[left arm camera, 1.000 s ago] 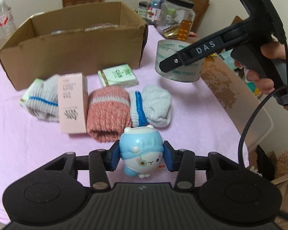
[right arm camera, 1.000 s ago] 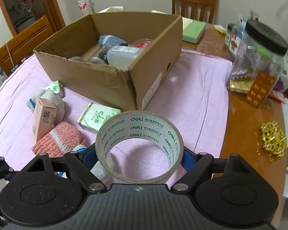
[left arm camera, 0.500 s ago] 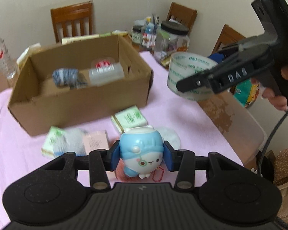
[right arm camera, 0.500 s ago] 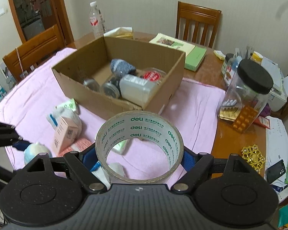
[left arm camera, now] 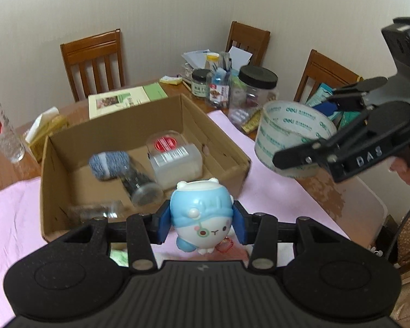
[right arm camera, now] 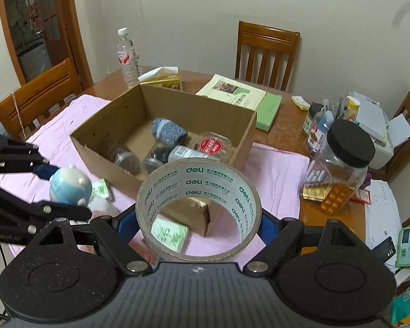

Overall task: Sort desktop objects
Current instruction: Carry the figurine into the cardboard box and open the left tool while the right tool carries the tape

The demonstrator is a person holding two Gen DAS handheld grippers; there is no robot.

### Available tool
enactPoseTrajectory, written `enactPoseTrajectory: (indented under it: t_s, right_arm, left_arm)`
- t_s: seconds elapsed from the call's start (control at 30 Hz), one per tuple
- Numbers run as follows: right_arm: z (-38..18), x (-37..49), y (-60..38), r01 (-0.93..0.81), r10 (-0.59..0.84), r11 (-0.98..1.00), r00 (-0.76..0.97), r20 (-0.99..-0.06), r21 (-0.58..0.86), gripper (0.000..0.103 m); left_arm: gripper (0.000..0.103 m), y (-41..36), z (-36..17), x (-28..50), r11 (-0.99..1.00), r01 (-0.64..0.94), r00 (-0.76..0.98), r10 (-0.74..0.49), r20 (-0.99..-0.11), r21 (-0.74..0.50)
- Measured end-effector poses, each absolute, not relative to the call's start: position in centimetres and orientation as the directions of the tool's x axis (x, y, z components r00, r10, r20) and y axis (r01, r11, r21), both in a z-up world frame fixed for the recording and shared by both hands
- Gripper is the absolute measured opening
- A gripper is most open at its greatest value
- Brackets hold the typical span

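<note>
My left gripper (left arm camera: 201, 222) is shut on a blue and white toy figure (left arm camera: 201, 214), held in the air just in front of the open cardboard box (left arm camera: 227, 145). My right gripper (right arm camera: 196, 222) is shut on a roll of clear tape (right arm camera: 198, 188), held above the pink cloth to the right of the box (right arm camera: 248, 136). The box holds a blue rolled sock (left arm camera: 109, 164), a clear plastic container (left arm camera: 175, 158) and glass jars (left arm camera: 142, 188). The toy also shows in the right wrist view (right arm camera: 69, 186), and the tape in the left wrist view (left arm camera: 289, 134).
A green packet (right arm camera: 168, 232) and rolled socks lie on the pink cloth (right arm camera: 276, 175) in front of the box. A black-lidded jar (right arm camera: 339, 164), small bottles, books (right arm camera: 243, 94), a water bottle (right arm camera: 127, 57) and chairs surround the box on the wooden table (right arm camera: 287, 128).
Both grippers have risen with their objects and tilted, so the inside of the box has come into view. The socks and pink carton on the cloth have dropped out of the left view.
</note>
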State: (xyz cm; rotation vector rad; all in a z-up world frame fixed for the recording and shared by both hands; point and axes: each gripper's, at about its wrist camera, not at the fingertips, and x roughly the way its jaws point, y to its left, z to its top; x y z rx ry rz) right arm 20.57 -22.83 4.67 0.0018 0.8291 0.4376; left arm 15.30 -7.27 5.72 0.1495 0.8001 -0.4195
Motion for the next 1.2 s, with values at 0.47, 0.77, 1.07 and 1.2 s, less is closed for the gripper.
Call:
enactPoseTrajectory:
  t_s: [0.47, 0.77, 1.07, 1.2]
  right_arm:
    - [6.1, 25.0, -20.3, -0.329, 0.353, 0.928, 0.619, -0.702, 0.176, 0.088]
    - [5.5, 27.8, -18.3, -0.276, 0.321, 0.943, 0.6, -0.732, 0.188, 0.088]
    - [4.9, 28.9, -16.8, -0.208, 0.256, 0.964, 0.582, -0.772, 0.163, 0.088]
    - [4.7, 29.4, -16.3, -0.19, 0.229, 0.971, 0.573, -0.787, 0.145, 0.088]
  left_arm:
    - [0.044, -4.0, 5.9, 22.4, 0.886, 0.463, 0.605, -0.315, -0.731, 0.001]
    - [0.044, -0.5, 3.8, 27.3, 0.899, 0.436, 0.566, -0.309, -0.764, -0.041]
    - [0.072, 2.1, 2.1, 30.2, 0.92, 0.389, 0.569, -0.281, -0.773, -0.048]
    - [0.085, 3.1, 2.2, 30.5, 0.918, 0.392, 0.566, -0.295, -0.769, -0.064]
